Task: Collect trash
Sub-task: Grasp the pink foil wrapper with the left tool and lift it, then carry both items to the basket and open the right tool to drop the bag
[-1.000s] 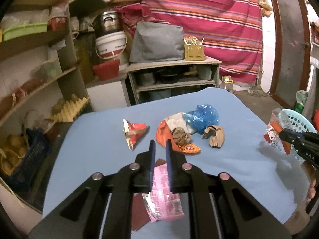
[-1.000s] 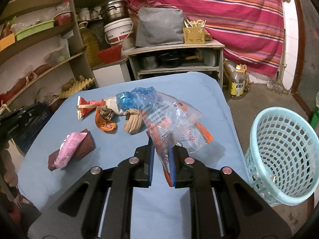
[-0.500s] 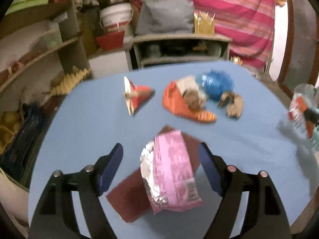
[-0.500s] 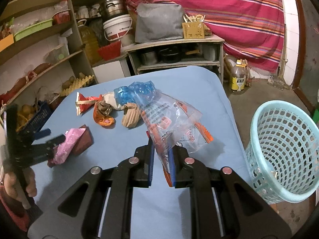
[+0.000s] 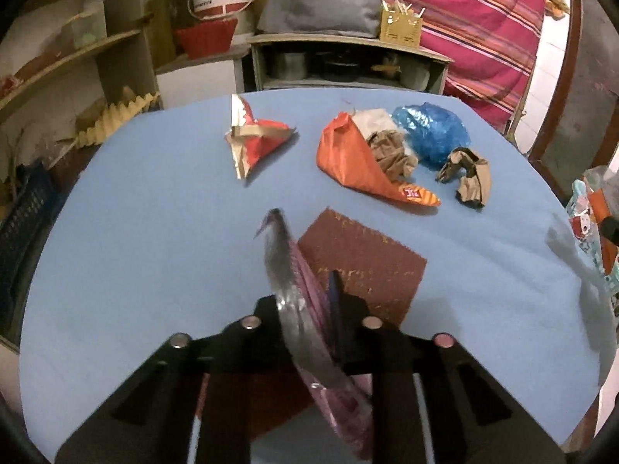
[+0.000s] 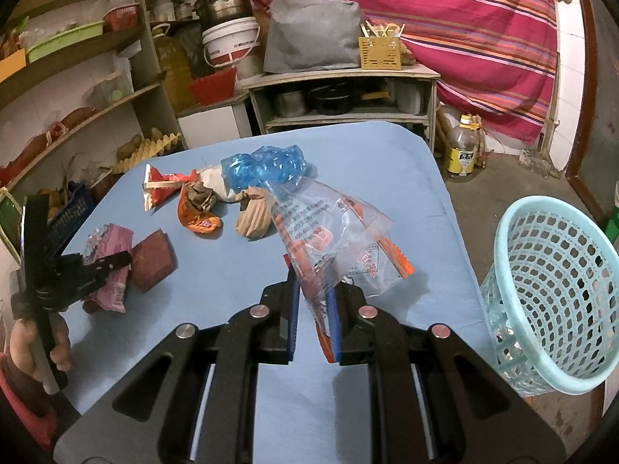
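Observation:
A pink foil wrapper [image 5: 280,255] stands on edge between the fingers of my left gripper [image 5: 305,294], whose jaws are closing and pinch it just above a dark red sheet [image 5: 363,263] on the blue table [image 5: 154,232]. The right wrist view shows that gripper [image 6: 116,261] low at the table's left, held by a hand [image 6: 27,348]. My right gripper [image 6: 311,290] is shut on a clear printed plastic bag [image 6: 329,232], held above the table's near right side. A pale blue mesh basket [image 6: 553,294] stands on the floor to its right.
Further back on the table lie a red and silver wrapper [image 5: 255,139], an orange wrapper [image 5: 356,158], a blue plastic bag [image 5: 429,135] and crumpled brown paper [image 5: 470,178]. Cluttered shelves [image 6: 77,77] run along the left; a low cabinet [image 6: 344,89] stands behind.
My left gripper dropped toward the table, opened wide around the pink wrapper, then closed on it, tipping it onto its edge. The right gripper and its plastic bag stayed still.

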The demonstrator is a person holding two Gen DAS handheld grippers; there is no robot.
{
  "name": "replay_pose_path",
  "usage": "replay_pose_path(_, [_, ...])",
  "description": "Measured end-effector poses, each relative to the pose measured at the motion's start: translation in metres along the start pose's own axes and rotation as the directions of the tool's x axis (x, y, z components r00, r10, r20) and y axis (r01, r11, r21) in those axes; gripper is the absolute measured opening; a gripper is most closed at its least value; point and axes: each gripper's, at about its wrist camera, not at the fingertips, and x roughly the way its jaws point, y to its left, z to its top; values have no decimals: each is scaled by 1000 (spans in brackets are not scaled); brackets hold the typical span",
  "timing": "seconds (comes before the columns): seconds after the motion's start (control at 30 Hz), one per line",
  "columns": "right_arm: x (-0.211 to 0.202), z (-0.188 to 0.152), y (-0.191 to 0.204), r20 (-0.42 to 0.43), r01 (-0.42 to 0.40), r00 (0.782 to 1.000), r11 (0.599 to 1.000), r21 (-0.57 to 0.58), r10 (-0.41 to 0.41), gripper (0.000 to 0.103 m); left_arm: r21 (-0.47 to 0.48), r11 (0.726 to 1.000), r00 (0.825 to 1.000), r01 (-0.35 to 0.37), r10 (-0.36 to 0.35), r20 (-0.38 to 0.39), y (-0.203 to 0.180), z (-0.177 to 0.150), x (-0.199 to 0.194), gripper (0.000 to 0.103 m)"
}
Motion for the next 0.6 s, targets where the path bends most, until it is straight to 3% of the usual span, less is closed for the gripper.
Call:
replay_pose_path(0.33, [-9, 6, 1, 29, -17, 999, 1000, -1, 17, 14, 56, 994, 988, -91, 83, 131, -16, 17, -45, 14])
replay_pose_path(0.6, [-40, 22, -11, 90, -31, 995, 999, 22, 29, 14, 76, 991, 967, -111, 90, 238, -49, 47, -91, 14])
